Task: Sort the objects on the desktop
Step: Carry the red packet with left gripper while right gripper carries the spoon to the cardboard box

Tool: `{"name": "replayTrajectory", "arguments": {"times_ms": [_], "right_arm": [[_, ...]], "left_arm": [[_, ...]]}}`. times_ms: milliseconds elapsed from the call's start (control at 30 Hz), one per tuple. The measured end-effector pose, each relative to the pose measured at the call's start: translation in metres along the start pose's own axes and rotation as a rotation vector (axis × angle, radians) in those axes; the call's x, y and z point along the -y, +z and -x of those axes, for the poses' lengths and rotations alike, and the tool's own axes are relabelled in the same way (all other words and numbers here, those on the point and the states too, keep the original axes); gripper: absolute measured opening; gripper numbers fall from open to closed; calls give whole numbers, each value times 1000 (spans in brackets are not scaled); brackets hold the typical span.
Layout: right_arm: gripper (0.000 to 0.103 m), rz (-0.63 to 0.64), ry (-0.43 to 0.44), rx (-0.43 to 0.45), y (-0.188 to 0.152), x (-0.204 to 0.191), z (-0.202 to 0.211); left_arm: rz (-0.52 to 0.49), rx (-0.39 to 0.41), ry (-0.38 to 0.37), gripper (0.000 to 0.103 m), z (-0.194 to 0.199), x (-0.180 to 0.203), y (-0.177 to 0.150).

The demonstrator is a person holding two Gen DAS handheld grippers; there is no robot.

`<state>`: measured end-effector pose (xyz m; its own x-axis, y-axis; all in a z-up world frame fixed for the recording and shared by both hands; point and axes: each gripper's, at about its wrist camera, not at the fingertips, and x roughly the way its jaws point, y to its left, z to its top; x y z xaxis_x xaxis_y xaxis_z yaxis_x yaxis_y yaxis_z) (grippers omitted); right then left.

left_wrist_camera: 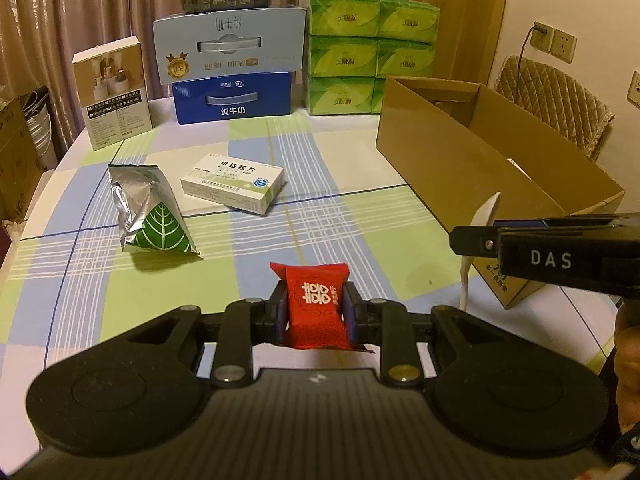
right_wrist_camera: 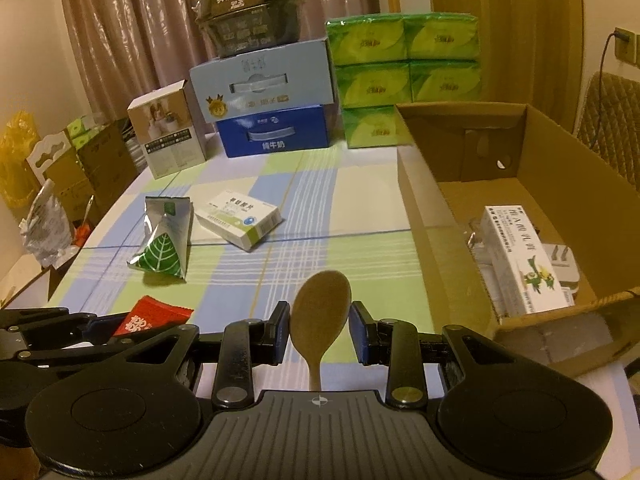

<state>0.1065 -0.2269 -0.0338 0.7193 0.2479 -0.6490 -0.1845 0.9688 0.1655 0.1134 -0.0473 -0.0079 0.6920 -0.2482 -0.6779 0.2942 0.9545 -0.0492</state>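
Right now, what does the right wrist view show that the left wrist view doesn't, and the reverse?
Only the right wrist view looks inside the carton: a white medicine box and a charger. It also shows clutter beside the table.

Only the left wrist view shows the red packet clamped in the left tongs.

Both show the leaf pouch, pill box, milk cases, tissue packs and spoon.

Checked tablecloth point(left_wrist_camera: 320, 208) bears foil pouch point(left_wrist_camera: 154, 212), medicine box point(left_wrist_camera: 234, 186), cardboard box point(left_wrist_camera: 460, 160).
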Motion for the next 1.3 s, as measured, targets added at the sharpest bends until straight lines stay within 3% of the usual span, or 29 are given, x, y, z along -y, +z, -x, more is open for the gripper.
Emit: {"name": "replayTrajectory", "arguments": {"times_ms": [733, 1300], "right_arm": [[29, 20, -1, 84, 29, 2, 12], [29, -21, -22, 235, 107, 48, 65]], "left_arm": [[-17, 32, -17, 22, 4, 7, 18], [-119, 102, -82, 22, 12, 64, 74]]}}
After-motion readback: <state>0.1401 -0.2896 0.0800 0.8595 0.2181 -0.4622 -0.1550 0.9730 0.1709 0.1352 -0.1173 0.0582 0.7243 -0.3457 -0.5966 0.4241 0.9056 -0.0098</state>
